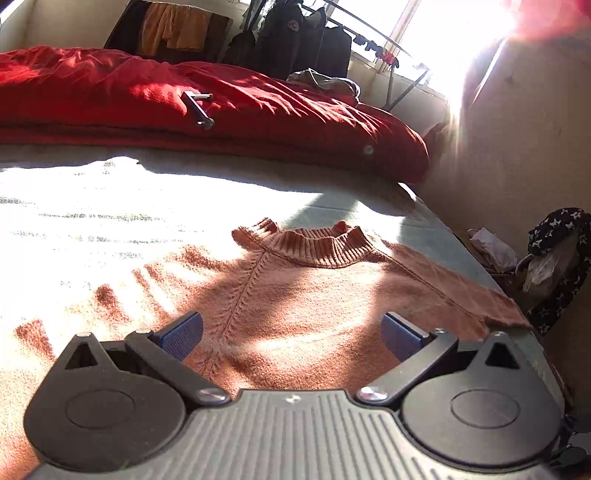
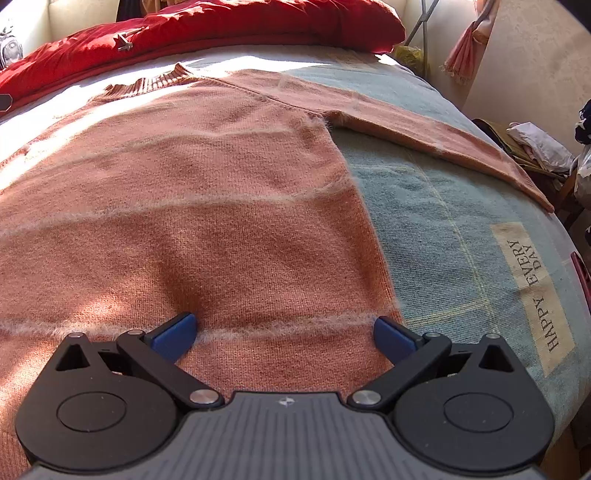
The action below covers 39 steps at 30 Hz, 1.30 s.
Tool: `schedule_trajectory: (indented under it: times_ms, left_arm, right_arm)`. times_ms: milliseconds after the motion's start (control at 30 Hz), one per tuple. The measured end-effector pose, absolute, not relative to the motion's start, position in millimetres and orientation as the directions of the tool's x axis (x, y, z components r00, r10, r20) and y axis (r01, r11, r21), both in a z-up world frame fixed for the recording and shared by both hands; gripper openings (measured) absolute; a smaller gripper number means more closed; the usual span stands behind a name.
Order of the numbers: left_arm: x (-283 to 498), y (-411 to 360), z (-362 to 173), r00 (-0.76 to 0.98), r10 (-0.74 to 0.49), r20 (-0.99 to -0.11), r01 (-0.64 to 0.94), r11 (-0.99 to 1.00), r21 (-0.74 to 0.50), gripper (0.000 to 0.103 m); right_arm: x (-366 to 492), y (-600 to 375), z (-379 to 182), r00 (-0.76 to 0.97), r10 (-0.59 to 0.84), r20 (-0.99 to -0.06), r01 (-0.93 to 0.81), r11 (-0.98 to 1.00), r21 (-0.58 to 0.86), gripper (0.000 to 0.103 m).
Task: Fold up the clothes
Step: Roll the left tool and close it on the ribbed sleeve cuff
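Right wrist view: the right gripper [image 2: 284, 334] hovered with its two blue fingers [image 2: 173, 334] spread wide, pinching nothing, low over the sweater [image 2: 192, 221]. The sweater, one piece, lay flat on the bed cover [image 2: 461, 229], front up, its lower part cut off by the gripper body and the picture's left edge. One sleeve [image 2: 436, 140] stretched out to the right toward the bed's edge; the other sleeve was out of sight. A label [image 2: 535, 291] on the cover read "HAPPY EVERY DAY". Farther off, a red quilt [image 2: 221, 26] lay bunched along the head of the bed, with a small metal piece [image 2: 125, 40] on it, too small to name.

Left wrist view: the left gripper [image 1: 291, 338] also stood wide apart and empty, just above the sweater's chest, facing the ribbed collar [image 1: 317, 247]. Glare washed out the sweater's left side. Beyond the quilt, dark jackets [image 1: 306, 40] hung on a rack; how many was unclear. Right of the bed sat a star-print bag [image 1: 557, 266], its contents hard to make out.
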State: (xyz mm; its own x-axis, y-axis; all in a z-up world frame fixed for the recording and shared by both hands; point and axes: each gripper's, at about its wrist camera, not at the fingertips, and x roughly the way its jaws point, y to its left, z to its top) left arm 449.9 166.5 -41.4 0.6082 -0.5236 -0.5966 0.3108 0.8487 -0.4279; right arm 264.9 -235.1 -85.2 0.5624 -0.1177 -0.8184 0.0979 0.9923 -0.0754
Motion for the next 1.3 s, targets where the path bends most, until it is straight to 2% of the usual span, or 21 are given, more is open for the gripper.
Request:
schedule_trajectory:
  times_ms: [133, 300, 467, 600, 767, 867, 1000, 1100, 1167, 1300]
  left_arm:
    - [468.4, 184.1, -69.4, 0.563, -0.524, -0.639, 0.225, 0.841, -0.492, 0.102]
    - [459.1, 223.0, -80.7, 0.605, -0.4, -0.689, 0.072, 0.889, -0.452, 0.101]
    - [430.0, 276.3, -57.3, 0.688, -0.285, -0.668, -0.009, 0.917, -0.4, 0.101]
    - [404.3, 320.6, -49.8, 0.73, -0.19, -0.656, -0.113, 0.914, -0.39, 0.101]
    - [363.1, 375.2, -61.0, 0.753, -0.11, -0.649, -0.286, 0.834, -0.472, 0.1]
    - [334.0, 401.9, -66.1, 0.763, -0.06, -0.644, -0.369, 0.777, -0.509, 0.094]
    - [295.1, 430.8, -69.8, 0.781, 0.017, -0.624, -0.463, 0.686, -0.561, 0.089]
    - [271.4, 449.0, -80.5, 0.801, 0.025, -0.598, -0.5, 0.578, -0.645, 0.086]
    - [259.3, 459.3, -90.9, 0.814, 0.018, -0.58, -0.511, 0.498, -0.701, 0.079]
    - [256.5, 467.0, -117.4, 0.836, -0.01, -0.548, -0.5, 0.398, -0.769, 0.075]
  right_arm:
    - [266.8, -234.5, -85.1, 0.553, -0.124, -0.824, 0.107, 0.991, -0.077, 0.103]
    - [271.3, -236.8, -73.0, 0.517, -0.103, -0.85, 0.109, 0.993, -0.054, 0.103]
    - [269.2, -224.9, -39.7, 0.614, -0.035, -0.789, 0.039, 0.999, -0.014, 0.103]
    - [281.0, -192.3, -25.0, 0.673, 0.092, -0.734, -0.111, 0.994, 0.022, 0.103]
    - [296.9, -152.7, -22.4, 0.648, 0.261, -0.716, -0.285, 0.954, 0.089, 0.103]
    - [305.6, -132.4, -22.1, 0.617, 0.343, -0.708, -0.368, 0.921, 0.126, 0.103]
    - [314.4, -124.5, -27.7, 0.581, 0.373, -0.723, -0.401, 0.904, 0.145, 0.103]
    - [321.0, -123.8, -31.9, 0.567, 0.379, -0.732, -0.404, 0.902, 0.154, 0.103]
    - [324.1, -124.8, -35.7, 0.556, 0.388, -0.735, -0.407, 0.898, 0.166, 0.103]
    - [327.2, -125.5, -44.4, 0.531, 0.4, -0.747, -0.409, 0.893, 0.187, 0.103]
